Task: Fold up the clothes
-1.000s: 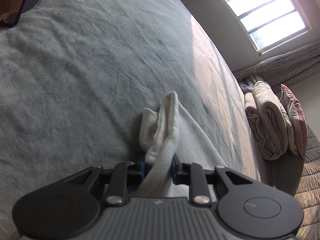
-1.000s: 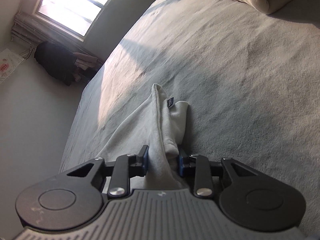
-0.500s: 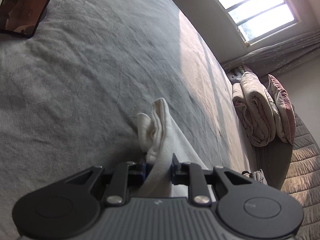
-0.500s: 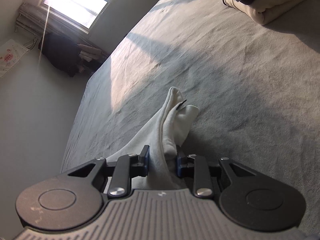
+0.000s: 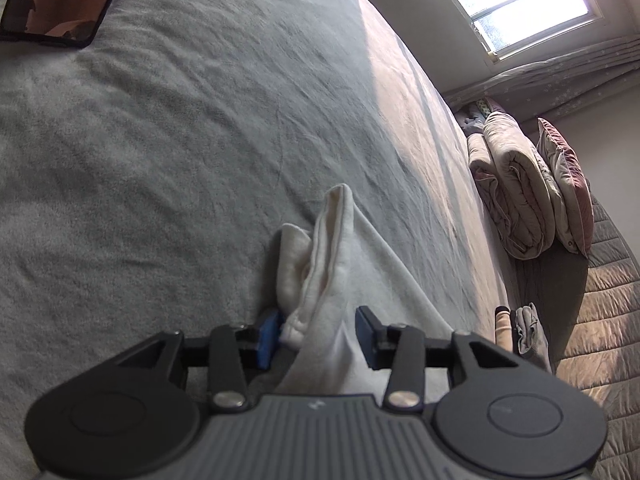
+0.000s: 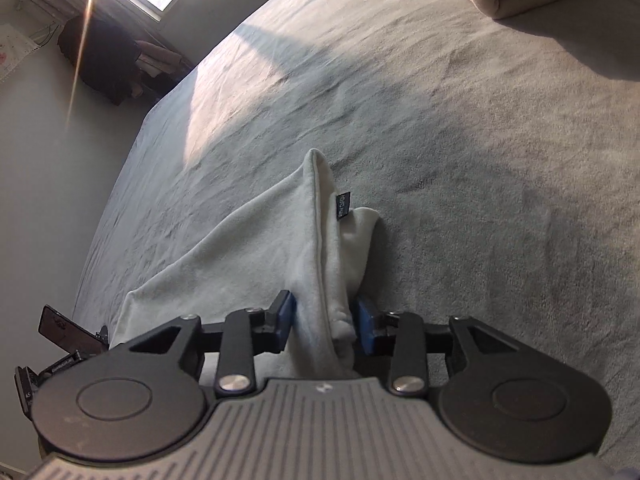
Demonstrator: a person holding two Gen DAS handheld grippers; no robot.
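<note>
A soft, fleecy white garment point(image 5: 340, 280) is bunched into ridged folds on the grey bed point(image 5: 160, 160), between the opening jaws of the downward-tilted left tool point(image 5: 316, 334) and right tool point(image 6: 324, 320), no longer pinched.

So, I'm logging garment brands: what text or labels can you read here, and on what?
Dark tag on the white garment: light lettering, too small to read.
Black devices at the right wrist view's left edge: small white markings, unreadable.
Left wrist view: no text.
</note>
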